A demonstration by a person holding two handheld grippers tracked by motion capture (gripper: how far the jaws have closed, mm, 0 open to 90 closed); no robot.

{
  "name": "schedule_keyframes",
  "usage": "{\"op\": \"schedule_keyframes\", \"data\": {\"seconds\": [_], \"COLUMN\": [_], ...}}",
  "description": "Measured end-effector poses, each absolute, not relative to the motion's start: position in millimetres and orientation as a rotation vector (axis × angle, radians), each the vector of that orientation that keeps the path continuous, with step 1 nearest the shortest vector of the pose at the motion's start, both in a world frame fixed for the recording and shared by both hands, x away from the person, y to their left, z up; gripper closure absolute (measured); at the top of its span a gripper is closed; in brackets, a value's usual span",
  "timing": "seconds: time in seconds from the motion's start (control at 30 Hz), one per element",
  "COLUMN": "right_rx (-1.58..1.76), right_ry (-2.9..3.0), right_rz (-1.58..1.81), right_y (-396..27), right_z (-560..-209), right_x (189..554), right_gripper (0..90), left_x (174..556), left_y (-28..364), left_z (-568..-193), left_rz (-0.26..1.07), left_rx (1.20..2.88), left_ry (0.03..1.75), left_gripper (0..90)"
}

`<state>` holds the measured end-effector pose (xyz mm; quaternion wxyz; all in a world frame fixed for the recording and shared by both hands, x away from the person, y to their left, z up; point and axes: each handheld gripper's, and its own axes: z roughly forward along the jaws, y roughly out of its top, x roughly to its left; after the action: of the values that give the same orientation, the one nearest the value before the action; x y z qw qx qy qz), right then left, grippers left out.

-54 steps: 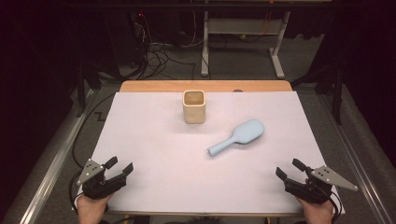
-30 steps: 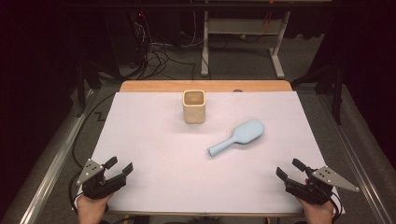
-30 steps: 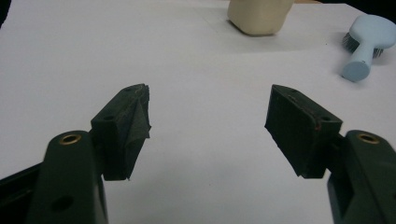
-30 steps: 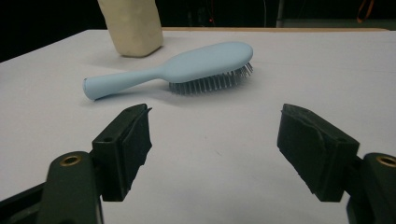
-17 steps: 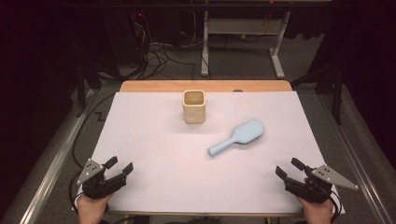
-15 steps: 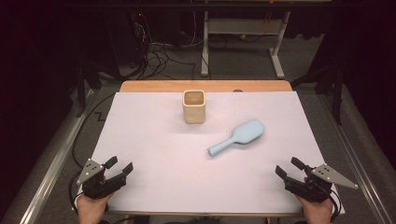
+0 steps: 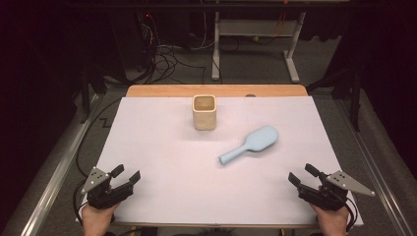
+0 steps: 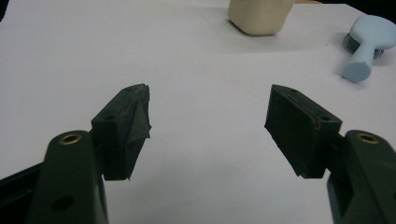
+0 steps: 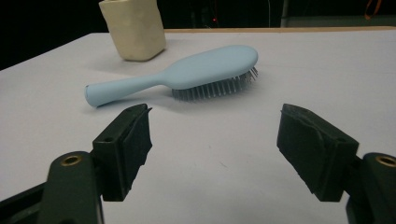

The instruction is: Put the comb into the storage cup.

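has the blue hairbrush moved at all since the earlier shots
No. In the high view the blue hairbrush lies right of and nearer than the beige cup, handle toward the near left, just as before.

My brush (image 7: pixel 251 144) is pale blue, lying bristles down on the white sheet, handle pointing to about eight o'clock and head toward two. My beige cup (image 7: pixel 204 111) stands upright and open-topped at its eleven o'clock, near but apart.
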<state>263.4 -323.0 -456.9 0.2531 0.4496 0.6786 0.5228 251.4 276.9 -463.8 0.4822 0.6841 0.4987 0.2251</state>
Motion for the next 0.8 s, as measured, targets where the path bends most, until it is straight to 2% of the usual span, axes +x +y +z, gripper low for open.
{"op": "schedule_keyframes", "data": {"seconds": [0.8], "right_rx": [1.147], "right_ry": [1.871], "right_rz": [1.497], "right_y": [-293.2], "right_z": [-452.2], "right_x": [282.0], "right_gripper": [28.6], "left_x": [252.6], "left_y": [276.5], "left_z": [-464.5], "left_rz": [0.538], "left_rx": [1.665], "left_ry": [1.218], "left_gripper": [31.1]}}
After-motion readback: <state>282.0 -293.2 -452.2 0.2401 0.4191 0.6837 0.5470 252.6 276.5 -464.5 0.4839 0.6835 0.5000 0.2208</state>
